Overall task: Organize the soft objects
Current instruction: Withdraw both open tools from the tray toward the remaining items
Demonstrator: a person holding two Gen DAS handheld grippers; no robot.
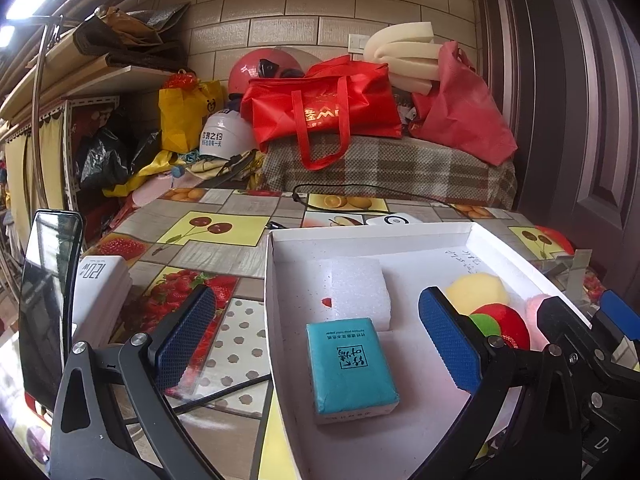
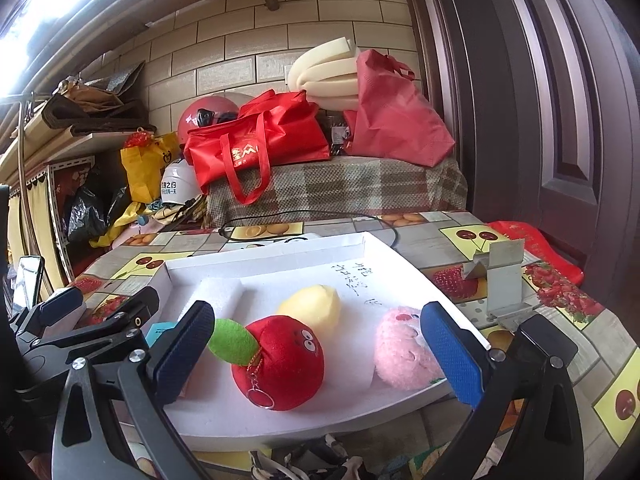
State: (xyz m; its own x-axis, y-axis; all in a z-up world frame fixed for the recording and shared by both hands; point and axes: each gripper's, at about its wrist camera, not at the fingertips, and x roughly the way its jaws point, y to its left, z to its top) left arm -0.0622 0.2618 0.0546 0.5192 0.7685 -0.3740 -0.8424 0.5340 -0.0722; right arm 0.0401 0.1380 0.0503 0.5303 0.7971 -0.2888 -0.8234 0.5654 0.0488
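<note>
In the left wrist view, the left gripper (image 1: 320,334) has its jaws fully spread and holds nothing; the teal tissue pack (image 1: 350,368) lies between them in the white tray (image 1: 276,320), touching a white foam block (image 1: 358,292). At 3 o'clock its finger hides most of the red apple plush (image 1: 506,322).

In the right wrist view, the right gripper (image 2: 318,350) is also wide open and empty. Here the apple plush (image 2: 280,364) shows whole, a yellow plush (image 2: 314,308) at 12 o'clock of it, a pink plush (image 2: 402,350) at 3 o'clock; the tissue pack (image 2: 160,330) is almost hidden.

Black fingers (image 1: 448,340), blue textured pads, silver screws.
</note>
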